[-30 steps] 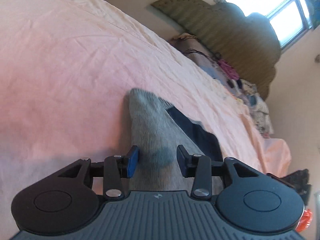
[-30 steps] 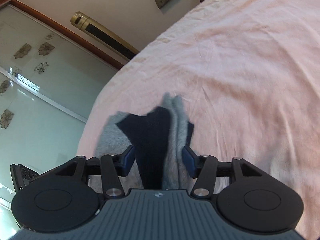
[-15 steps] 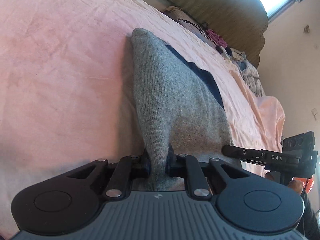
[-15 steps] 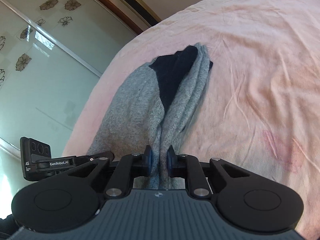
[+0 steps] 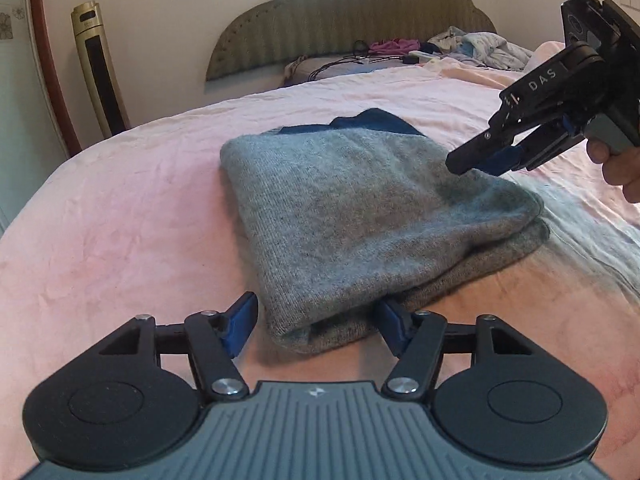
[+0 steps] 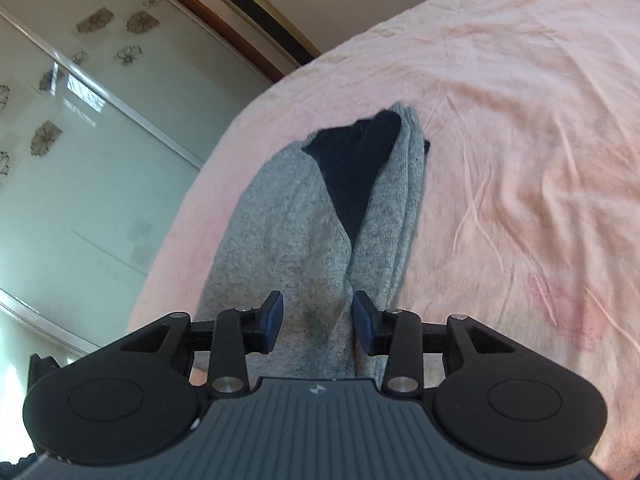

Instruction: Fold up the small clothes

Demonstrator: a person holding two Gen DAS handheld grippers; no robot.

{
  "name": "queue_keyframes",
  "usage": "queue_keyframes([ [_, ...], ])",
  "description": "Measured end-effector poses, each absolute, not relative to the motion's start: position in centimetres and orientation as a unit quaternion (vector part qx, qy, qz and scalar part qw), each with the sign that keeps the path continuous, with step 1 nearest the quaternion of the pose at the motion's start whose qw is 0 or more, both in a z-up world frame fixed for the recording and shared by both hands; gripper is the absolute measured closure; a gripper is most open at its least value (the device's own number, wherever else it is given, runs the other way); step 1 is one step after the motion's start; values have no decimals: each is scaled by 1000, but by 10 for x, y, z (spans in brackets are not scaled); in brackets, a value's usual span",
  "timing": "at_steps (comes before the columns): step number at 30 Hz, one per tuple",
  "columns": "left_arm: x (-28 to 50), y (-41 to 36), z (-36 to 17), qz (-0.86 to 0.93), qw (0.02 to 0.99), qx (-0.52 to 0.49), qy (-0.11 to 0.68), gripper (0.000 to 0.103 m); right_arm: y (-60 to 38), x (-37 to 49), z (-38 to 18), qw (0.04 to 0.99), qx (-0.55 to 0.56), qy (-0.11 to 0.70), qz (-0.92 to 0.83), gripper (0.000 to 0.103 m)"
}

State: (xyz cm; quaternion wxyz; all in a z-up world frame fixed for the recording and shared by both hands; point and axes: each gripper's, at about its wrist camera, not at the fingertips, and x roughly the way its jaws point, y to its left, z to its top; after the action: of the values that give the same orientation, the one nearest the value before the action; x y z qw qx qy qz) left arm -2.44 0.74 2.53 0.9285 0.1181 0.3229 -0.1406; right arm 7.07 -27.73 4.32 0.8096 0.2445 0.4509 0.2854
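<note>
A grey knit garment (image 5: pixel 352 216) with a dark navy part (image 5: pixel 376 122) lies folded on the pink bed sheet (image 5: pixel 120 220). My left gripper (image 5: pixel 316 326) is open, its blue pads on either side of the garment's near corner. My right gripper (image 5: pixel 500 158) shows in the left wrist view, hovering over the garment's right side. In the right wrist view the right gripper (image 6: pixel 318 322) is open just above the grey garment (image 6: pixel 288 232), whose navy part (image 6: pixel 356 164) lies farther away.
A padded headboard (image 5: pixel 360 12) stands behind the bed, with a heap of clothes (image 5: pixel 472 48) and cables below it. A gold tower fan (image 5: pixel 98 68) stands by the wall at left. A glass wardrobe door (image 6: pixel 80 140) is beside the bed.
Both grippers were shut on the garment half a second ago; now both are open and the garment lies folded on the bed. The left view has tilted level.
</note>
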Motion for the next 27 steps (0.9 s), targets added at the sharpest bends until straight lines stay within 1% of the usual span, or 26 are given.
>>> queue_keyframes([
  [3, -29, 6, 23, -144, 931, 129, 310, 53, -271, 70, 38, 812, 229, 459, 279, 60],
  [4, -30, 6, 23, -145, 931, 128, 308, 65, -269, 69, 37, 811, 223, 461, 282, 60],
  [5, -30, 7, 23, -143, 933, 128, 306, 91, -267, 69, 36, 811, 216, 463, 285, 61],
  [6, -29, 11, 24, -135, 934, 124, 306, 95, -265, 70, 36, 812, 208, 465, 285, 68],
  [7, -26, 17, 28, -132, 935, 107, 312, 95, -265, 70, 37, 810, 205, 468, 288, 92],
  [9, -24, 32, 33, -130, 934, 72, 326, 96, -269, 68, 43, 811, 206, 463, 292, 91],
  [11, -22, 44, 26, -119, 929, 58, 345, 97, -272, 60, 51, 817, 197, 453, 296, 91],
  [14, -26, 46, 20, -116, 931, 53, 341, 96, -271, 59, 32, 808, 186, 481, 284, 92],
  [15, -27, 45, 22, -117, 930, 56, 344, 96, -270, 59, 26, 808, 189, 478, 289, 97],
  [16, -30, 45, 26, -126, 927, 56, 348, 96, -272, 59, 26, 806, 200, 477, 288, 96],
  [17, -34, 46, 30, -148, 921, 58, 354, 95, -275, 61, 30, 805, 214, 474, 288, 90],
  [19, -45, 48, 43, -183, 919, 63, 343, 93, -285, 60, 48, 812, 241, 443, 294, 58],
  [21, -53, 46, 57, -207, 926, 60, 311, 92, -295, 65, 66, 826, 258, 407, 293, 37],
  [22, -53, 44, 62, -211, 931, 51, 293, 88, -299, 72, 73, 831, 263, 396, 287, 36],
  [23, -50, 41, 64, -206, 937, 40, 279, 78, -301, 80, 76, 834, 269, 392, 280, 37],
  [24, -45, 37, 64, -201, 940, 30, 273, 71, -301, 94, 76, 833, 278, 392, 275, 37],
  [26, -34, 26, 62, -211, 936, 20, 282, 50, -297, 122, 68, 823, 292, 410, 262, 37],
  [27, -30, 19, 58, -215, 933, 21, 287, 45, -292, 138, 60, 820, 292, 426, 245, 37],
])
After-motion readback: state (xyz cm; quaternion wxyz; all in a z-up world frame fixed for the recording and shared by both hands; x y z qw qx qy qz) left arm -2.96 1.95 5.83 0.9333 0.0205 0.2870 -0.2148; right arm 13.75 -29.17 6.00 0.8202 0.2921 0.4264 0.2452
